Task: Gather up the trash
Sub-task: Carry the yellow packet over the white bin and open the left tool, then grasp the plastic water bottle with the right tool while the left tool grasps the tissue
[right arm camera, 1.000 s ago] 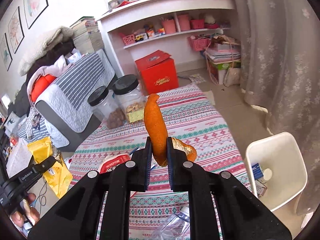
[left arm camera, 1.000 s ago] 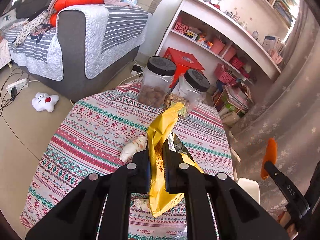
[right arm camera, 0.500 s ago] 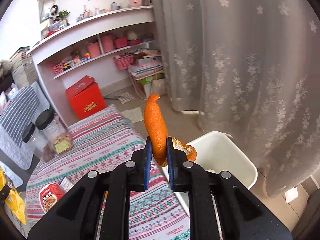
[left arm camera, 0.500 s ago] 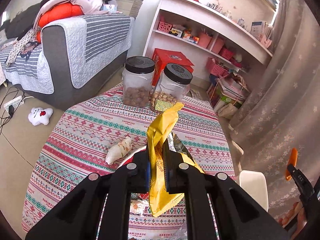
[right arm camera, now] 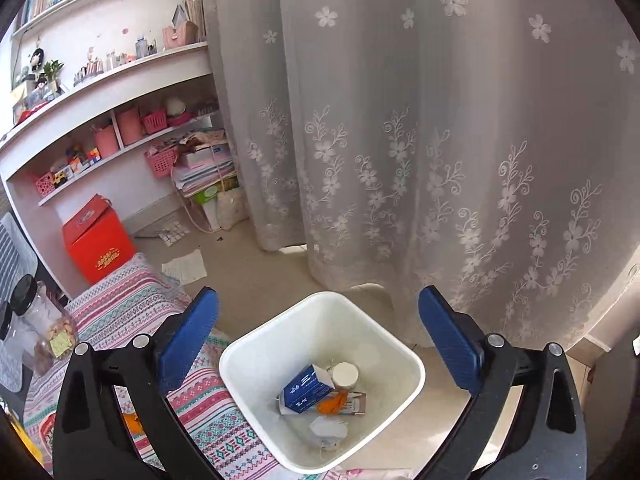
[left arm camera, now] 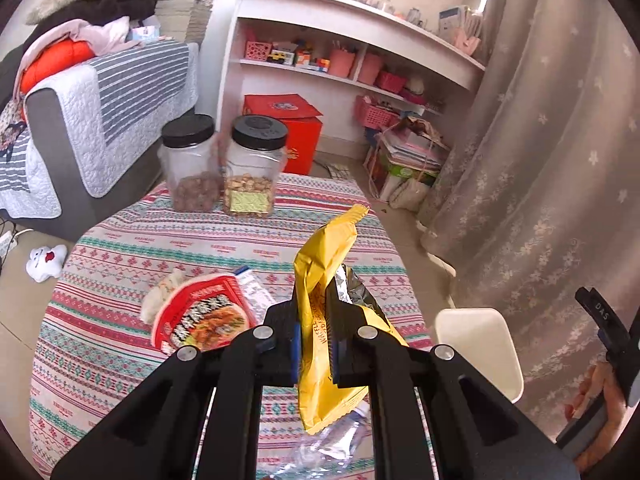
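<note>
Two grippers in play: the left gripper is clamped on the yellow wrapper, held up over the near edge of the patterned tablecloth. The right gripper hangs spread wide above the white bin, orange peel lying inside among cartons.

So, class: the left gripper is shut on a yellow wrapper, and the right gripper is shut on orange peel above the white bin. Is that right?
Not quite. The right gripper is open and empty above the bin, as the right wrist view shows; orange peel lies inside. The left gripper is shut on the yellow wrapper.
</note>
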